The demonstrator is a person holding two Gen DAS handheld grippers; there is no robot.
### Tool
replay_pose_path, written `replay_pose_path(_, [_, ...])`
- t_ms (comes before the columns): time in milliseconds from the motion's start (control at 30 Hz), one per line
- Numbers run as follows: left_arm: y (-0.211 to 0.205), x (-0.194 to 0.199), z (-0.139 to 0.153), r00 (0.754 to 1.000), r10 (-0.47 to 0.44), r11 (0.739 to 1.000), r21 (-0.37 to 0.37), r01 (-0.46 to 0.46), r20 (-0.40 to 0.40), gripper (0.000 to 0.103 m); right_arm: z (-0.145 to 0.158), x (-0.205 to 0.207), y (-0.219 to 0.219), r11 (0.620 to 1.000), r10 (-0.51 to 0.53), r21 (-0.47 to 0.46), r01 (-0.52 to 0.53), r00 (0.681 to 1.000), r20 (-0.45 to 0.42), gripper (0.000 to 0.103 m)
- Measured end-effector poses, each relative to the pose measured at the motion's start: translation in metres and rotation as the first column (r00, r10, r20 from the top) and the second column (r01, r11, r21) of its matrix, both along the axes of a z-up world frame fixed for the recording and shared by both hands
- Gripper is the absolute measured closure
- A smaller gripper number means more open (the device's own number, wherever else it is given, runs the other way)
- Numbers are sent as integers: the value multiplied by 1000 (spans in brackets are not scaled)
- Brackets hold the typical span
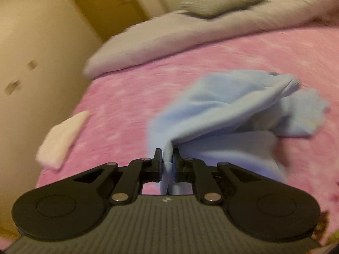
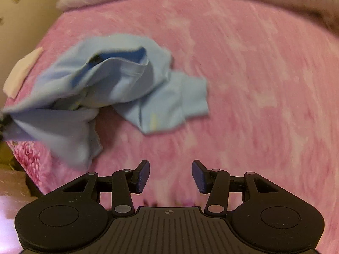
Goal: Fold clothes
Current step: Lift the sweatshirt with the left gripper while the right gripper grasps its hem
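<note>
Pink bedspread (image 2: 254,74), mottled with paler patches, covers the bed in both wrist views, with a pale grey duvet (image 1: 169,33) bunched along its far edge and a grey pillow (image 1: 218,0) on top of that. Cream wardrobe doors (image 1: 31,53) stand beside the bed. No readable writing or brand shows anywhere; each tool body carries only a small round mark near its front edge, too small to make out.

A light blue garment (image 2: 118,80) lies crumpled on the bedspread, left of centre in the right wrist view. Its fabric is thin and creased, with a stitched hem and a darker blue inside showing where one opening gapes. One flap spreads flat toward the right, bearing a faint yellowish mark. Motion blur softens its edges.

The left tool (image 1: 168,155) is closed on a bunched edge of the garment (image 1: 222,105), the cloth pinched between its black fingers and lifted off the bed, draping away toward the rest of the piece. The right tool (image 2: 170,174) hangs above bare bedspread with its fingers spread wide and nothing between them, near the garment but apart from it.

A small folded white cloth (image 1: 61,137) lies near the bed's left edge, well apart from the blue garment.
</note>
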State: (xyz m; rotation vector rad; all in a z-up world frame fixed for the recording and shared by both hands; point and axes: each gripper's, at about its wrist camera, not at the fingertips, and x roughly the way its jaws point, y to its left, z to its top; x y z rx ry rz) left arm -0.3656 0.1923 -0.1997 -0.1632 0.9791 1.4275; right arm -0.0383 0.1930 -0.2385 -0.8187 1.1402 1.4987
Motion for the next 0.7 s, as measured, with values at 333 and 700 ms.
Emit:
replay_pose_path(333, [58,-106,14,986,164,986,-33,-164,-7,95,-32,-73,25,967,216,108,-231,967,132,55])
replay_pose_path(700, [93,-137,-26,996,81,989,-120,-83,-21,95,-112,-127,44,848,415,79,-524,750,514,55])
